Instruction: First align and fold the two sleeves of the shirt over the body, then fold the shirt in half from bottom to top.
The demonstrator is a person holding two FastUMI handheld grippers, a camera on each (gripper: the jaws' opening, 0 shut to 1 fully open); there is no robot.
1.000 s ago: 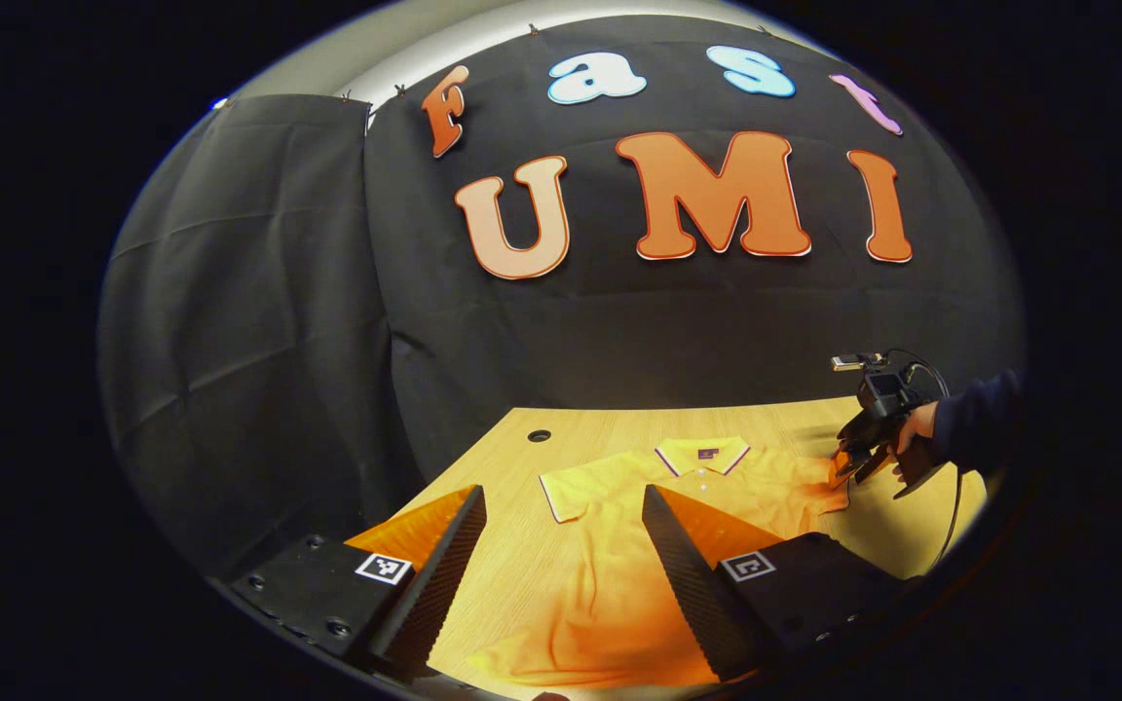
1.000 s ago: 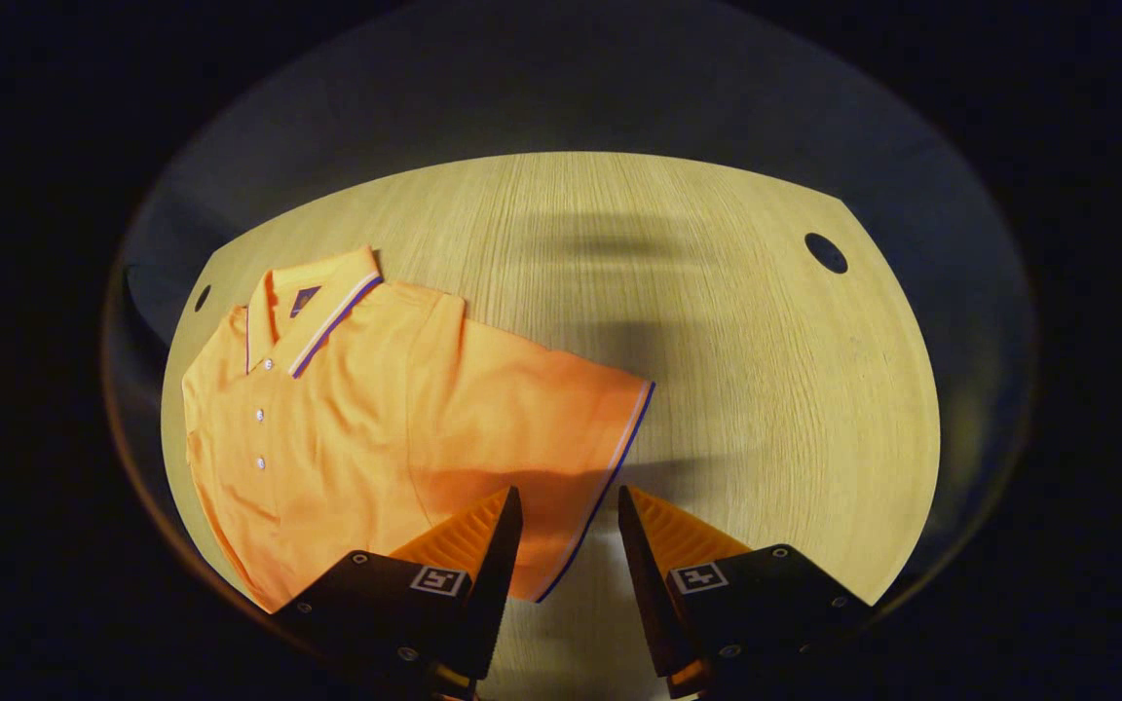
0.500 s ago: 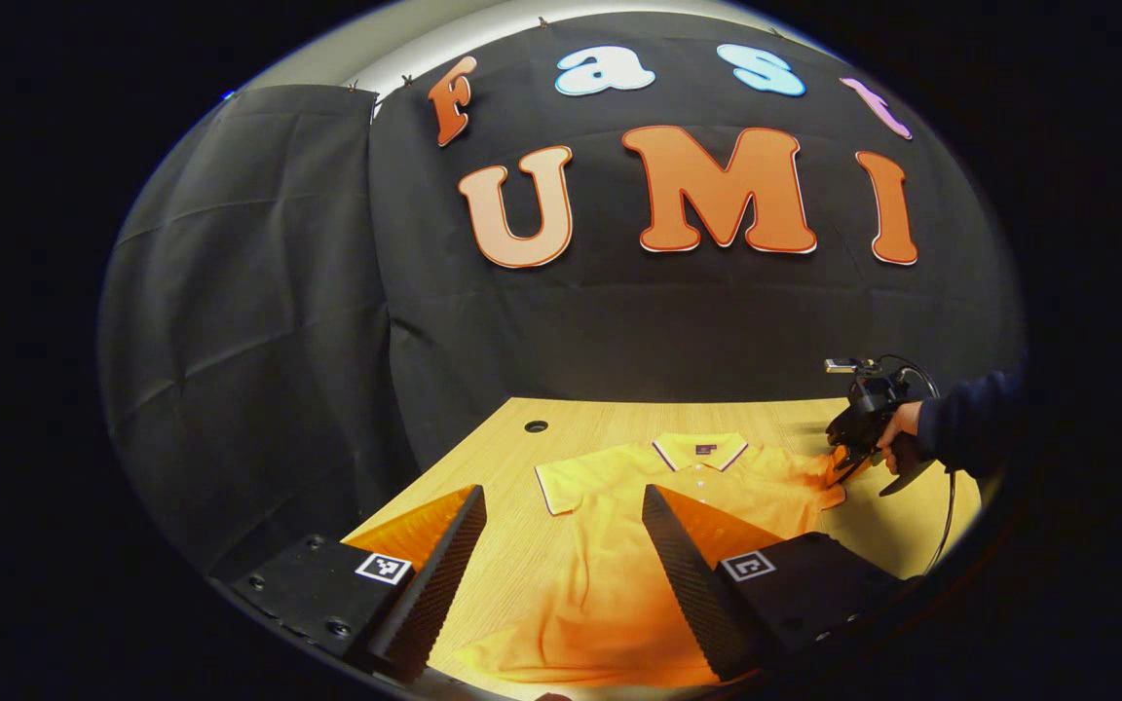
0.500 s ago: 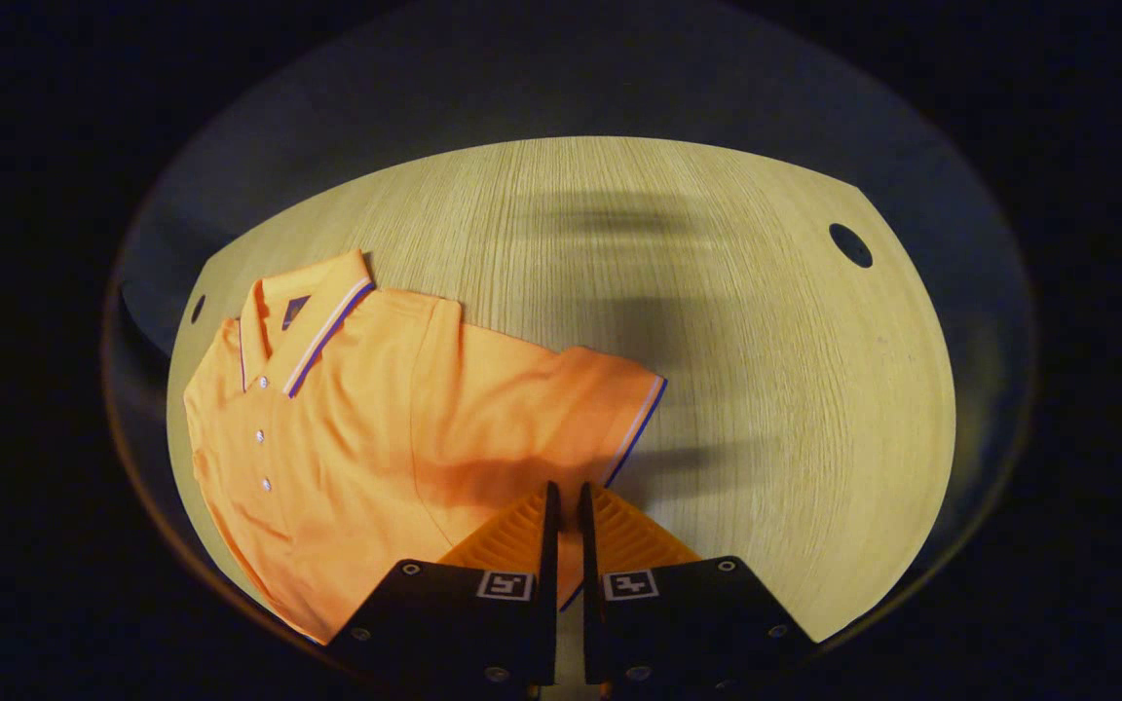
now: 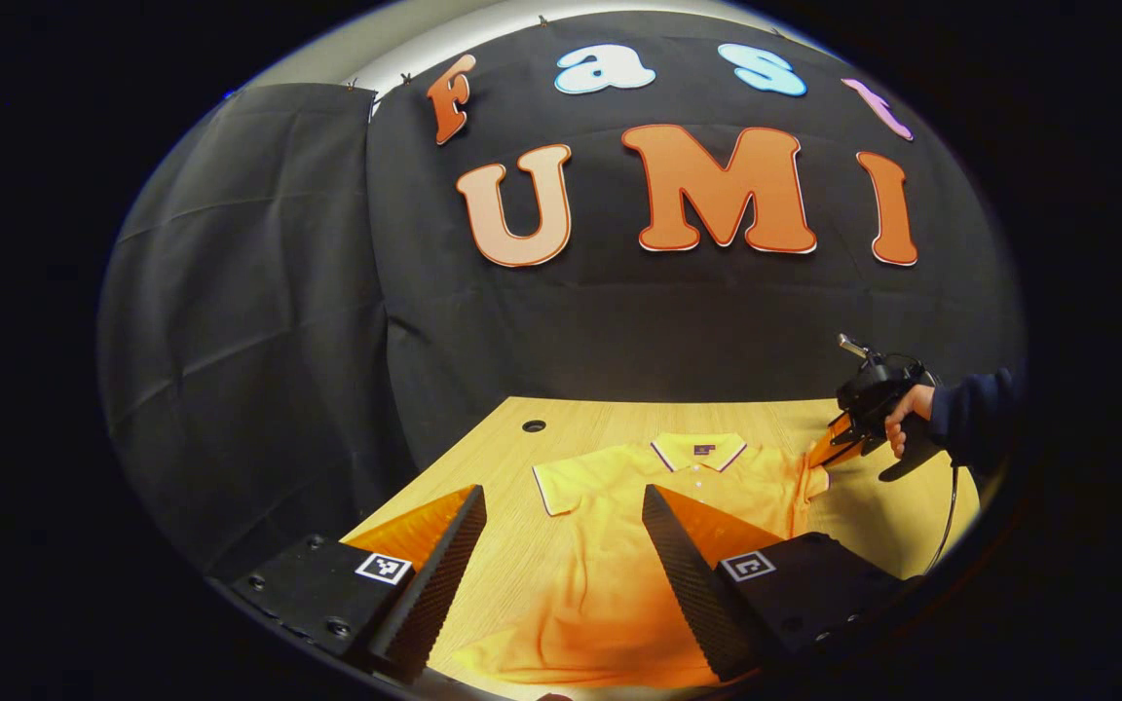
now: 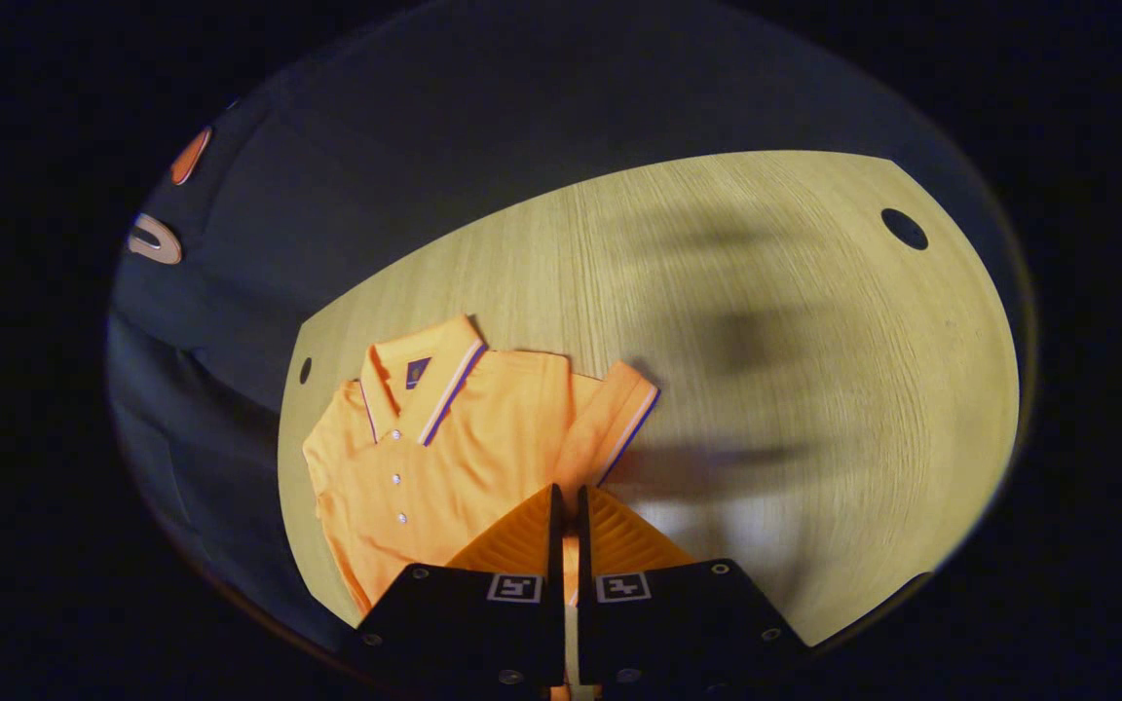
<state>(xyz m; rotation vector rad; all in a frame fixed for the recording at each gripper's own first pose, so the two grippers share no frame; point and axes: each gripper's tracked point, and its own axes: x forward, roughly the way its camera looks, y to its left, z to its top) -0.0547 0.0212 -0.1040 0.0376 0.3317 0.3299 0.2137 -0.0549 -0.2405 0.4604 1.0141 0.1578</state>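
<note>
In the right gripper view, the right gripper has its two fingers pressed together on the sleeve of the orange shirt, lifting it off the table. In the left gripper view, the left gripper hangs wide open over the shirt's lower part, holding nothing. The shirt lies face up, collar toward the table's far edge. Farther off, a hand holds the right gripper.
</note>
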